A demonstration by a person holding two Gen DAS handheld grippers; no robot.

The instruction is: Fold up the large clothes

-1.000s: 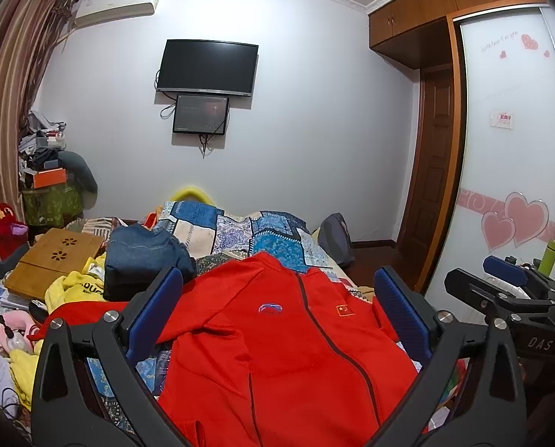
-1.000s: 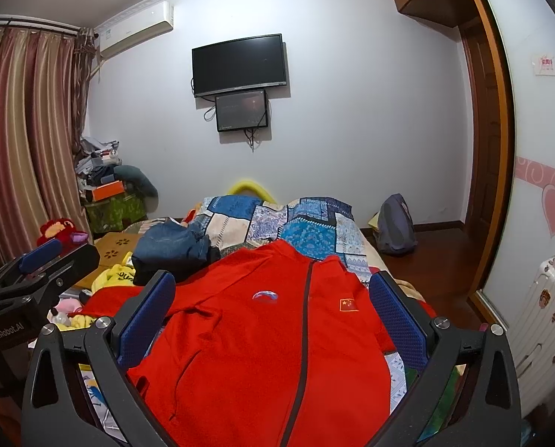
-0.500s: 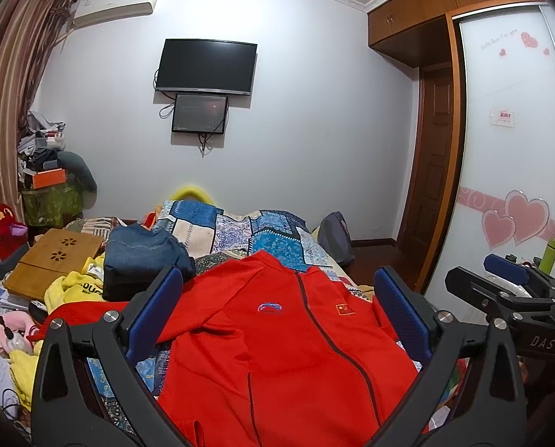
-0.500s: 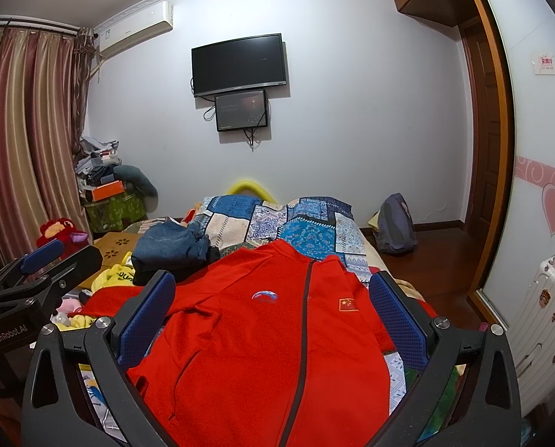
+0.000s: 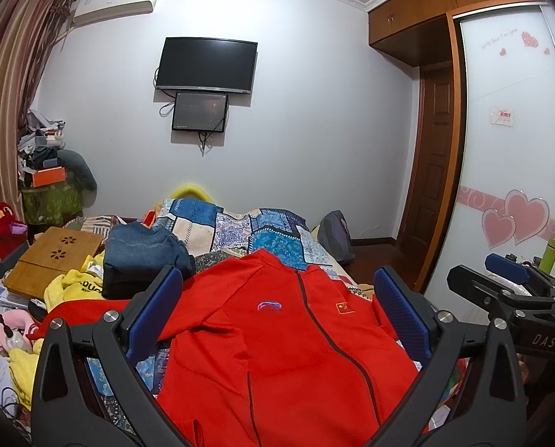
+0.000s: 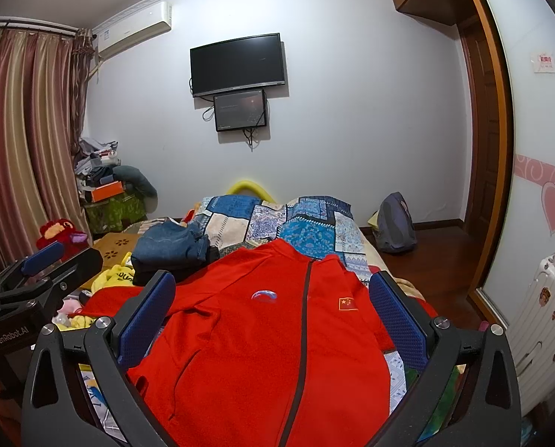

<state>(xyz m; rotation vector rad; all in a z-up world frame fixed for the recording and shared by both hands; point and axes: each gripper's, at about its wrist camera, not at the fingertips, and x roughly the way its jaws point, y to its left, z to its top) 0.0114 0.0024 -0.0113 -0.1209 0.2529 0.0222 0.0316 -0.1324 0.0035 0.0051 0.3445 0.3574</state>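
both grippers, left gripper (image 5: 277, 309) and right gripper (image 6: 271, 307), hover level over the red jacket (image 6: 262, 339) (jaws spread wide, empty).

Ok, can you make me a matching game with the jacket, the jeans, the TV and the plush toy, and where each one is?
Things:
1. jacket
2. jeans
3. TV
4. plush toy

Places:
A. on the wall
B. by the curtain
C. spread flat, front up, nearest the grippers
D. folded on the bed, just beyond the jacket's sleeve

Pairs: 1-C, 2-D, 3-A, 4-B
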